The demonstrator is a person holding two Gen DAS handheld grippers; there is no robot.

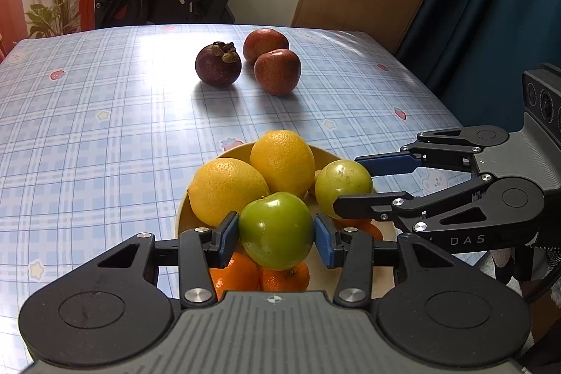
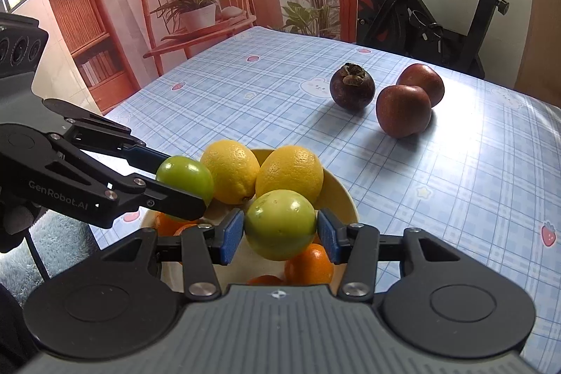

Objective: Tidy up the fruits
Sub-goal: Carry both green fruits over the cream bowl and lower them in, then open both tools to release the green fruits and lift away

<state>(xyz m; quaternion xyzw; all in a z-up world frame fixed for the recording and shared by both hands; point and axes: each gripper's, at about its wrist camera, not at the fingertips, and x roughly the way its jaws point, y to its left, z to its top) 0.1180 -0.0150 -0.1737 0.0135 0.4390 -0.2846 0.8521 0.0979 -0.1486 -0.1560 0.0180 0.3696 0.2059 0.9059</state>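
Plainly, each gripper is clamped on a green fruit above the bowl (image 1: 350,286). The left gripper (image 1: 277,235) pinches the darker green fruit (image 1: 277,232) between its blue pads (image 1: 229,235); the right gripper (image 2: 280,230) pinches the paler green fruit (image 2: 280,223) the same way. Both fruits sit just over two lemons (image 1: 228,188) and some oranges (image 1: 235,272) heaped in the bowl.

The risk seems twofold. The skins look smooth and round, so either fruit could squirt from the pads if the grip shifts off centre. The grippers also work close beside each other, so a careless lift could knock their fingers together or nudge a lemon over the rim.

Ahead of both tools, a mangosteen (image 1: 218,63) and two red fruits (image 1: 277,70) lie on the cloth (image 1: 87,146).

Readable lettering: "GenRobot.AI" on the left gripper's arm, "DAS" on the right's.
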